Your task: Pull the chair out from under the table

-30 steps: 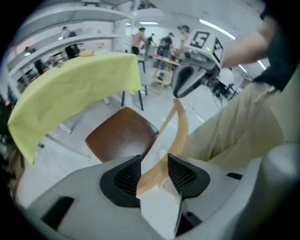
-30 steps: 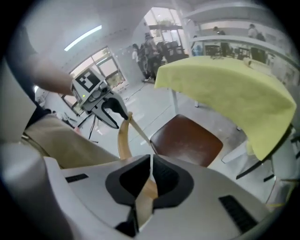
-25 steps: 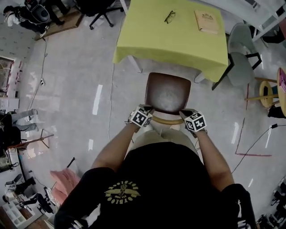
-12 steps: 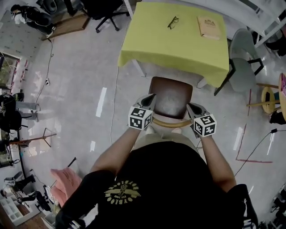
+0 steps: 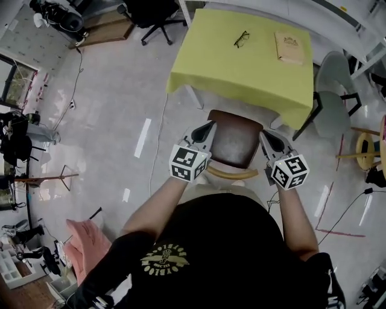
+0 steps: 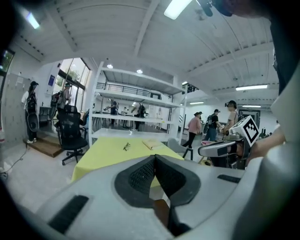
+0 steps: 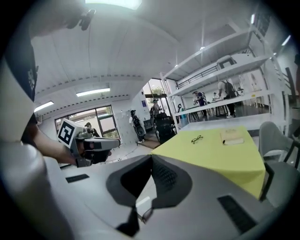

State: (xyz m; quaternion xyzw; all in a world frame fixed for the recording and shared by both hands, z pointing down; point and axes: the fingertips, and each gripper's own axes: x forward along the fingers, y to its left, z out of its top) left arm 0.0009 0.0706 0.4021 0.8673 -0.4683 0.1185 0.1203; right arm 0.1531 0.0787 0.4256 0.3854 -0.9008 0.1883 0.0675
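Brown-seated chair (image 5: 234, 137) is seen at frame centre, its far edge just at the near hem of the yellow-clothed desk (image 5: 241, 72). Left gripper (image 5: 210, 125) and right gripper (image 5: 263, 134) are held closed and empty, flanking the seat. Bare floor (image 5: 108, 121) lies open at left; a grey chair (image 5: 329, 90) crowds the right. Print on the book (image 5: 289, 47) cannot be read.

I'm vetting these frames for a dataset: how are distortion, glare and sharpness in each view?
Head view: sharp, evenly lit, lamp glare streaks on the floor, edges bowed by the wide lens. Left gripper view: strong fisheye, dark corners; the left gripper close up is soft, the yellow table crisper. Right gripper view: same bowing, the ceiling lamp blown out.
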